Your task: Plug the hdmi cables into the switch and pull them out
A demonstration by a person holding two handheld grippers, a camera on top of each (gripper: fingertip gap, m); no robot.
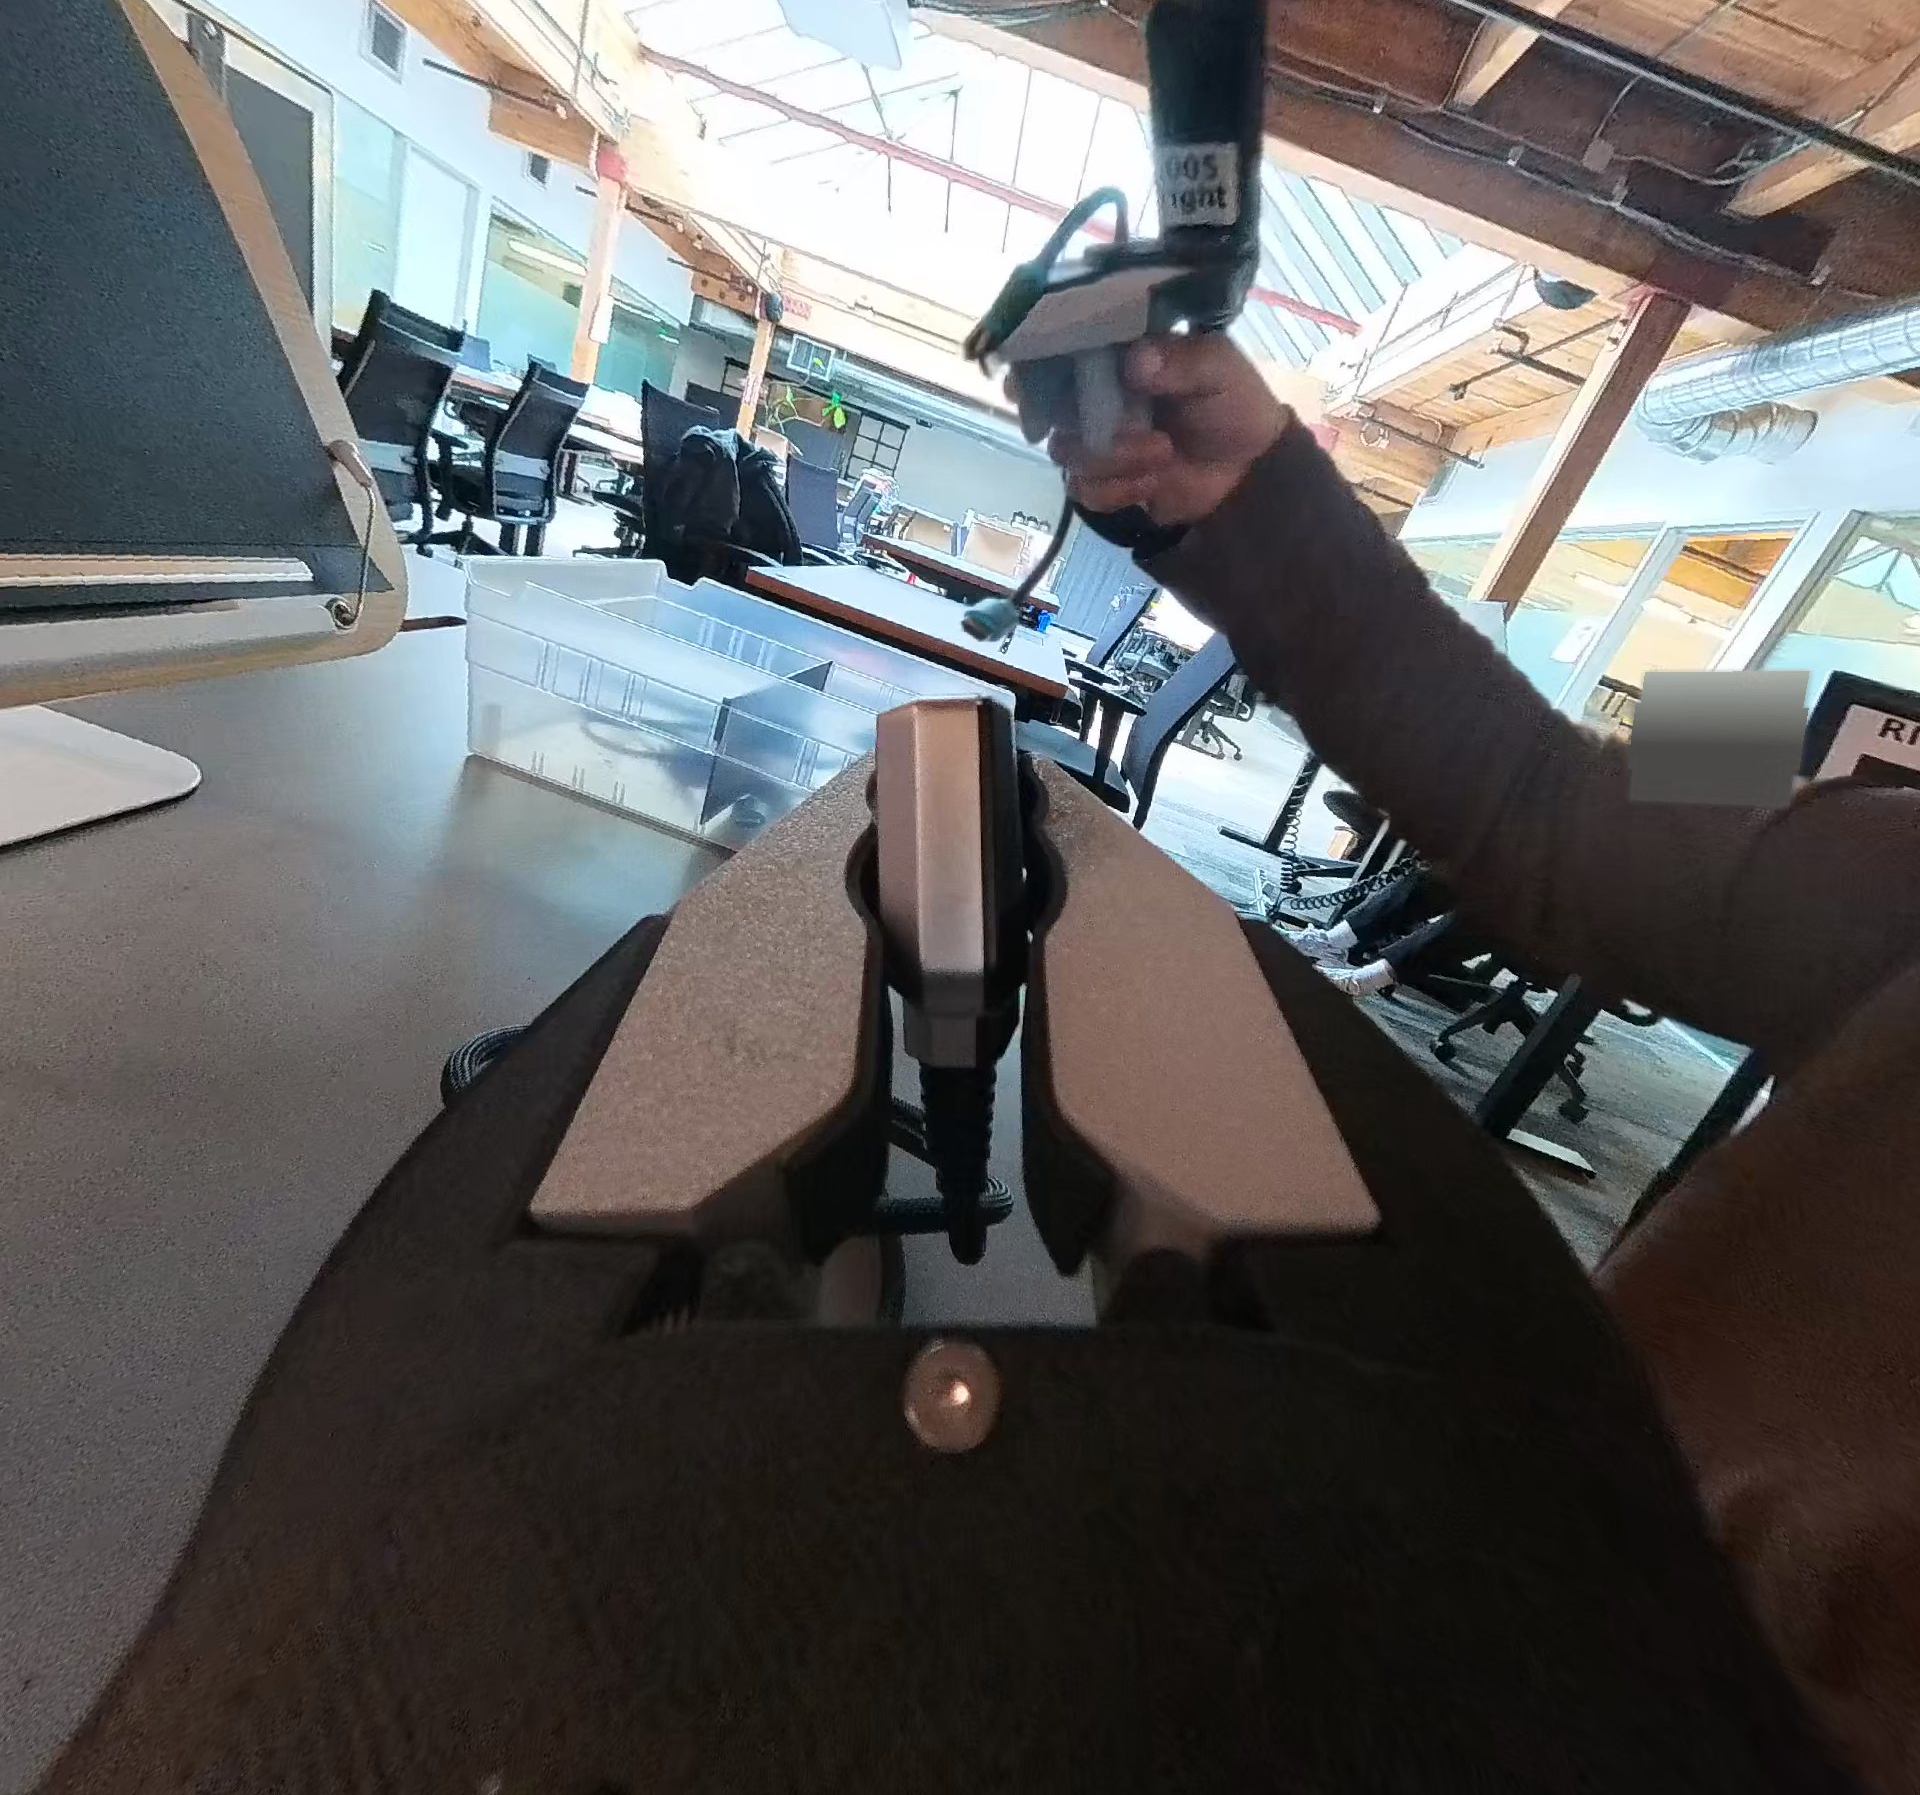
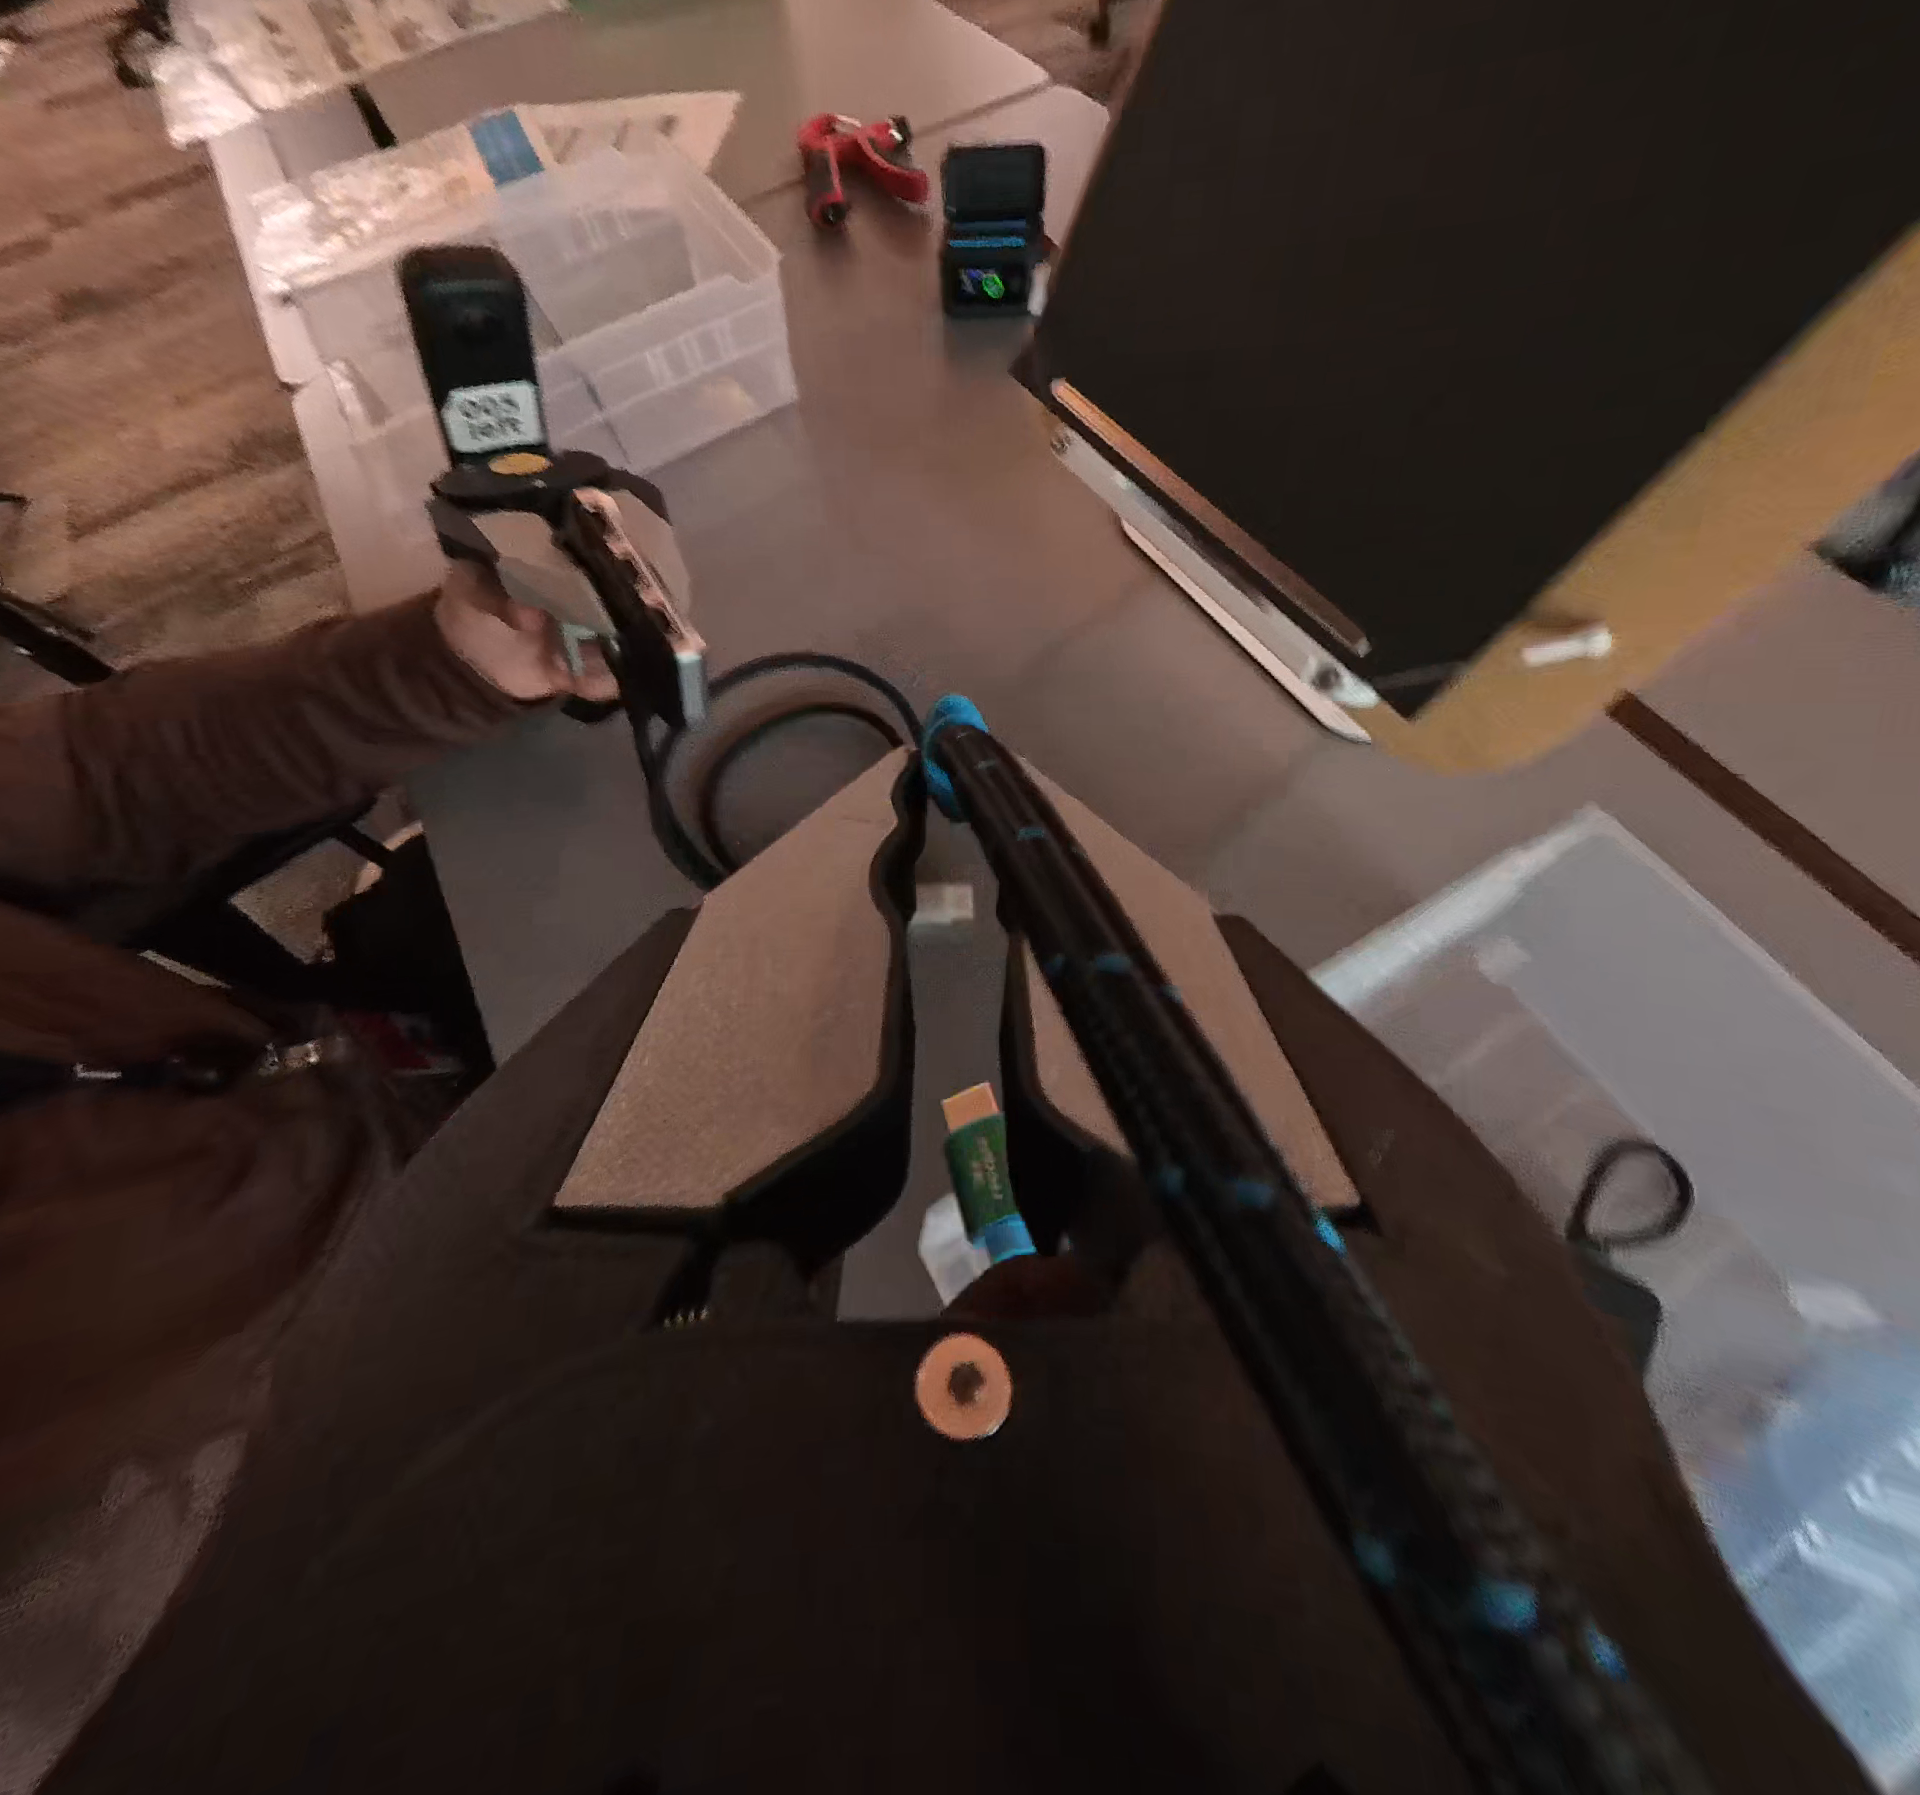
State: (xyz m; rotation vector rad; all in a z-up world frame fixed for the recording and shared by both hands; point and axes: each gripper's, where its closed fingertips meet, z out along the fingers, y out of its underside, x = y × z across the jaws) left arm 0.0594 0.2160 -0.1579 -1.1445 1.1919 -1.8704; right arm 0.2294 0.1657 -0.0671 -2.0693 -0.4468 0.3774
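Left gripper (image 1: 940, 872): fingers pinched on a slim silver switch (image 1: 930, 841), held edge-up over the desk, with a black cable (image 1: 961, 1153) running from its near end back between the fingers. Right gripper (image 2: 951, 789): raised high and well apart from the left; a black, blue-flecked cable (image 2: 1101, 997) with a blue collar at its tip lies across the right finger, and a gap shows between the tips, so whether they pinch it I cannot tell. A green plug (image 2: 982, 1174) with a gold end dangles loose beneath this gripper, unplugged. Risks, as a judgement: the free plug swings on its lead, so it could meet the port crooked and jam or scrape; the switch is held by its narrow faces only, so a sideways push from the plug could twist it in the pinch or knock it out; the cable draped over the finger could slip off or snag if the hand drops fast; the black coil (image 2: 727, 769) on the desk below could catch a descending gripper. Surface: dark matte desk (image 1: 260, 966), carrying a monitor (image 1: 125, 291) on a silver stand at the left, a clear divided bin (image 1: 623, 696), a second clear bin (image 2: 1621, 1018) at the right, red pliers (image 2: 862, 161) and a small black box (image 2: 992, 228) farther off. Room: open office, timber beams and skylights overhead, rows of black chairs and desks behind.
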